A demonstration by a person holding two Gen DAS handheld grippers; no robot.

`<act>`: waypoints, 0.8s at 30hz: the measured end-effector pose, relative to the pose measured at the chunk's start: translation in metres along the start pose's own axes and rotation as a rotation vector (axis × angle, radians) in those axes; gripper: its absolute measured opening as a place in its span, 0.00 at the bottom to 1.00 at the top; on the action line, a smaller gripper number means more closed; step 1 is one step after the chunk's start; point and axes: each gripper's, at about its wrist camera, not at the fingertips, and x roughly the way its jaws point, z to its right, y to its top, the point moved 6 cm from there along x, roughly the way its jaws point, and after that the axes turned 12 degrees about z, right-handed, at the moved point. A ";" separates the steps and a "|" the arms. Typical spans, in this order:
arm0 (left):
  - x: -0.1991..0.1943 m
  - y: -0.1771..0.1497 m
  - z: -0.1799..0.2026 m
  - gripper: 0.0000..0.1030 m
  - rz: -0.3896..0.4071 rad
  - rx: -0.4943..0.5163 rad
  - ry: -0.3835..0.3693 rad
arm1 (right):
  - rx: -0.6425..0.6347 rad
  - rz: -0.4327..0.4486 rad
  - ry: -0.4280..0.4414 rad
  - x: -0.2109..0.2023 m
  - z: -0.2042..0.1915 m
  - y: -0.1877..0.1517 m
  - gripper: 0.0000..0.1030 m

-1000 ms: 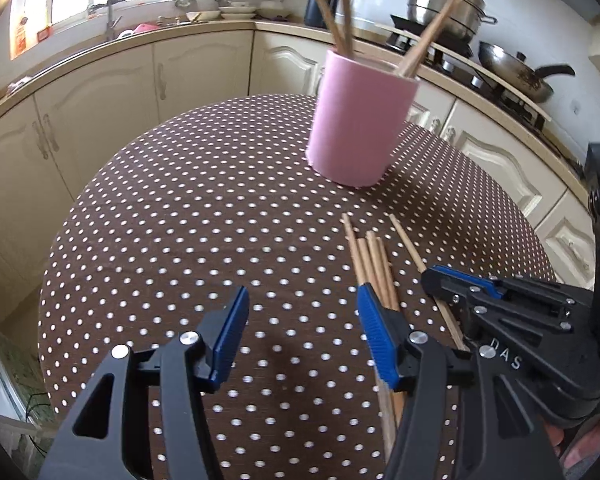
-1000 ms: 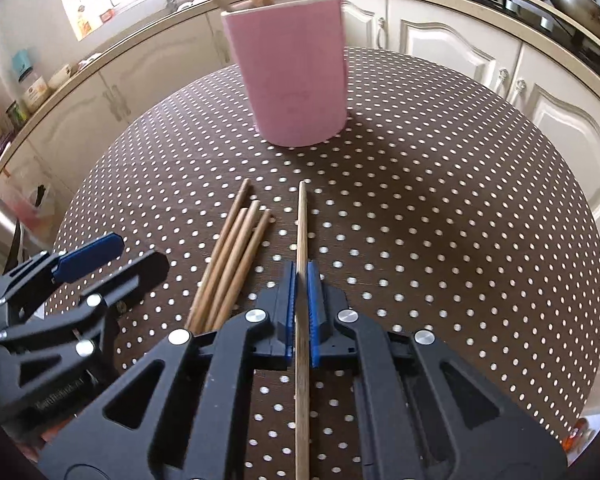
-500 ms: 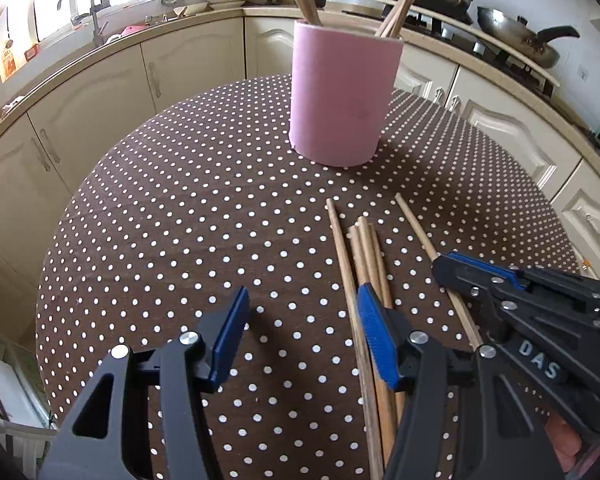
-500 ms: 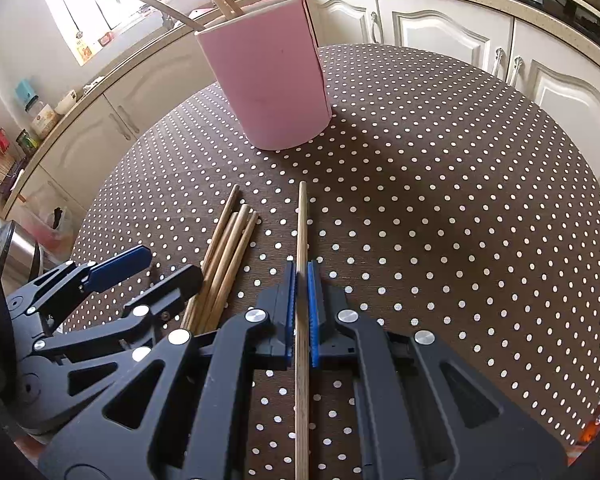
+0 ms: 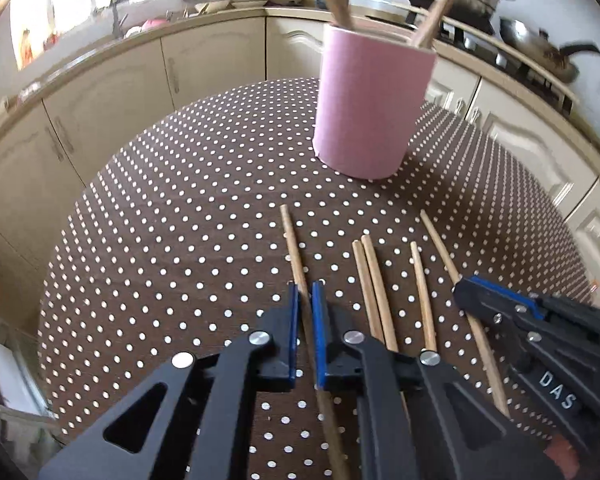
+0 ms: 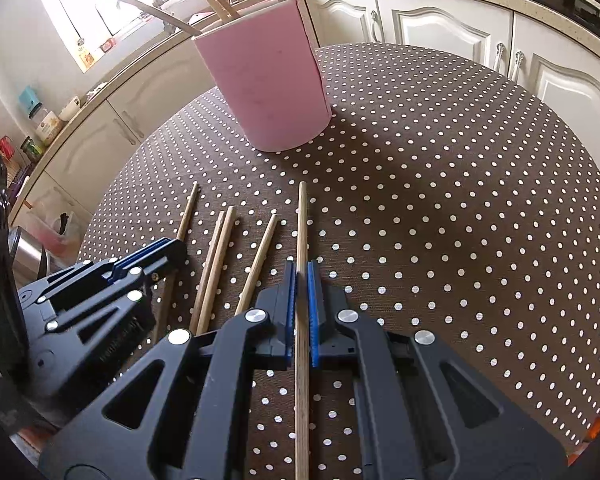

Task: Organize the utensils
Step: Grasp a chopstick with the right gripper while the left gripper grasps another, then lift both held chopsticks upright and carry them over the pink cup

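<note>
A pink cup (image 5: 368, 108) (image 6: 266, 88) holding several chopsticks stands on the dotted table (image 5: 180, 240). Wooden chopsticks lie in a row in front of it. My left gripper (image 5: 305, 292) is closing tight on the leftmost chopstick (image 5: 292, 240), and its blue pads press on both sides. My right gripper (image 6: 302, 268) is shut on the rightmost chopstick (image 6: 301, 220), which runs back between its arms. Three loose chopsticks (image 5: 374, 280) (image 6: 220, 248) lie between the two held ones. Each gripper shows in the other's view, the right gripper (image 5: 470, 288) and the left gripper (image 6: 176, 248).
Cream cabinets (image 5: 112, 92) and a countertop curve around behind the round table. A stove with pots and a pan (image 5: 540, 44) is at the back right, a sink under the window at the back left. Dotted cloth (image 6: 460, 200) lies bare to the right.
My left gripper slid right over the leftmost chopstick and its jaws went from wide apart to shut on it. The bundle has spread apart. The right gripper kept its grip.
</note>
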 end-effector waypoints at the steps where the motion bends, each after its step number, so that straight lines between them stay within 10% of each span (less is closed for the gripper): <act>1: -0.001 0.000 -0.003 0.06 -0.001 -0.019 -0.012 | 0.006 -0.001 0.001 0.000 0.000 0.000 0.06; 24: -0.058 0.015 -0.013 0.06 0.156 -0.070 -0.057 | 0.021 0.138 -0.046 -0.049 -0.001 0.027 0.06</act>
